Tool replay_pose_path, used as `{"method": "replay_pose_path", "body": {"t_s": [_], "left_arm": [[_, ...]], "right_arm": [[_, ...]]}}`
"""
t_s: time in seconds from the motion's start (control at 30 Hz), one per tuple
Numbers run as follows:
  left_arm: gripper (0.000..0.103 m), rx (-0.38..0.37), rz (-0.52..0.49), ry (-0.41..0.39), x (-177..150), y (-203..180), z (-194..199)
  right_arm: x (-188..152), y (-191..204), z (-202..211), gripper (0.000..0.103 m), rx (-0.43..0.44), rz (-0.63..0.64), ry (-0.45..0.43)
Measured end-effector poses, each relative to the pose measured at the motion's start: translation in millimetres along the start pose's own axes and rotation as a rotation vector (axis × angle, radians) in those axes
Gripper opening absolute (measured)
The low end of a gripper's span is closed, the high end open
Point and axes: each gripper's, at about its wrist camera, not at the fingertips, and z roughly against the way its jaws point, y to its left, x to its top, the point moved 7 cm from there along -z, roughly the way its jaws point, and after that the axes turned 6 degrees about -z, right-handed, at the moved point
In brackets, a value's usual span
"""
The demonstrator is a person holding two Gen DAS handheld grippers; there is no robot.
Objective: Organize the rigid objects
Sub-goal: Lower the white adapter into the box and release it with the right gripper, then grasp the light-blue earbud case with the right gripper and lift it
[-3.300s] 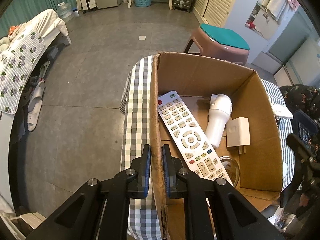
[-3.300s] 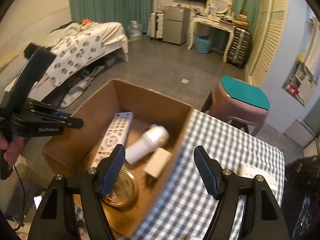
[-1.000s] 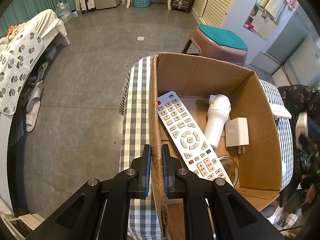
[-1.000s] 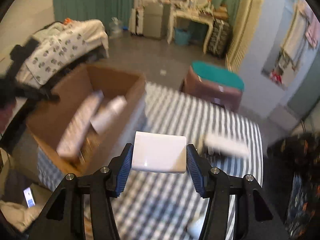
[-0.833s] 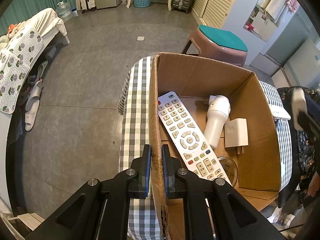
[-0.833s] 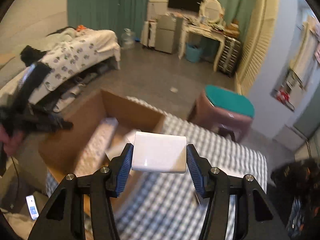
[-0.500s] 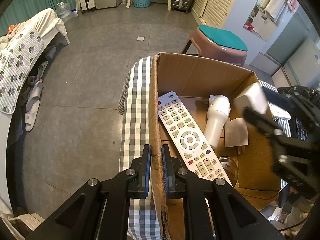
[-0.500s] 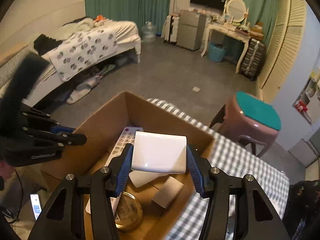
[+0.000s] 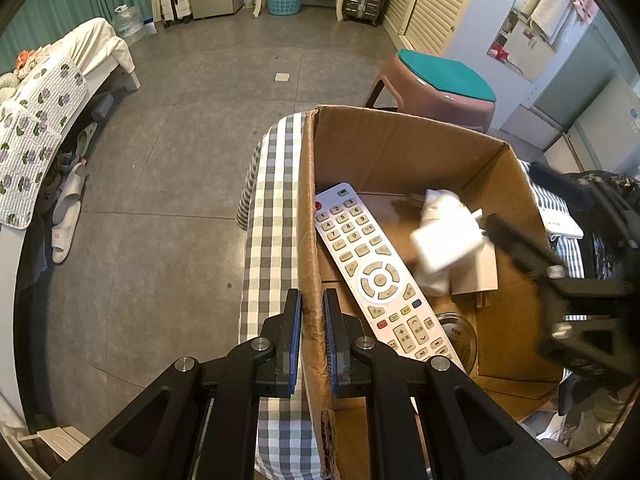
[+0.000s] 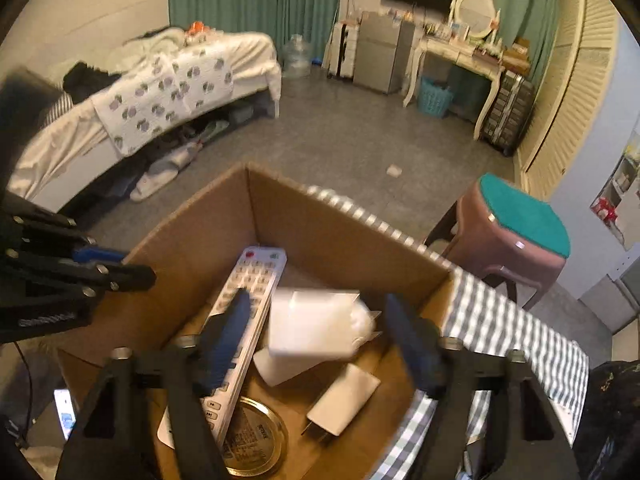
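the right gripper [image 10: 316, 340] hangs over the open cardboard box [image 10: 224, 216] with its jaws swinging apart, and the white adapter block [image 10: 312, 326] that was clamped between them a moment ago, while the hand was carrying it in from over the checked tabletop [image 10: 516, 332], is now loose. it sits blurred between the spread blue pads without either one touching it, so i'd say it is dropping into the box right now. that makes one more rigid item sorted, with only the release left to finish.

from the left wrist view the block [image 9: 448, 240] shows tilted, at about two o'clock from the white remote [image 9: 376, 276], above a white bottle and a second, flat white charger [image 10: 344, 400] lying on the box floor. a gold tin lid [image 10: 252, 440] lies at six o'clock of the box.

the left gripper [image 9: 311, 336] is pressed together on the box's near wall, pinching the cardboard edge and steadying it, unchanged throughout.

the adapter looks smooth, glossy, rectangular, with rounded corners; blur hides finer detail.
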Motion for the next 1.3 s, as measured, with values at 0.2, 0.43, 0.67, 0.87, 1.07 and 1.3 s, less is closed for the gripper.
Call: {"method": "replay_pose_path", "body": {"t_s": [0.2, 0.43, 0.67, 0.87, 1.07, 1.3], "left_arm": [[0.010, 0.011, -0.004, 0.001, 0.6, -1.6, 2.0], [0.010, 0.022, -0.002, -0.003, -0.8, -0.2, 3.3], [0.010, 0.035, -0.004, -0.010, -2.4, 0.2, 2.6], [0.010, 0.032, -0.002, -0.013, -3.8, -1.2, 4.4], [0.010, 0.036, -0.005, -0.017, -5.4, 0.8, 5.6], [0.010, 0.035, -0.009, -0.013, -5.1, -0.7, 5.3]], "right_arm": [[-8.9, -32.7, 40.9, 0.081, -0.071, -0.020, -0.038], [-43.9, -102.6, 97.9, 0.082, -0.207, -0.111, -0.021], [-89.2, -167.5, 141.6, 0.082, -0.339, -0.217, 0.011], [-133.4, -194.9, 154.6, 0.082, -0.393, -0.298, 0.064], [-182.4, -191.3, 137.1, 0.082, -0.377, -0.343, 0.156], [-229.7, -172.3, 107.1, 0.082, -0.357, -0.355, 0.258]]}}
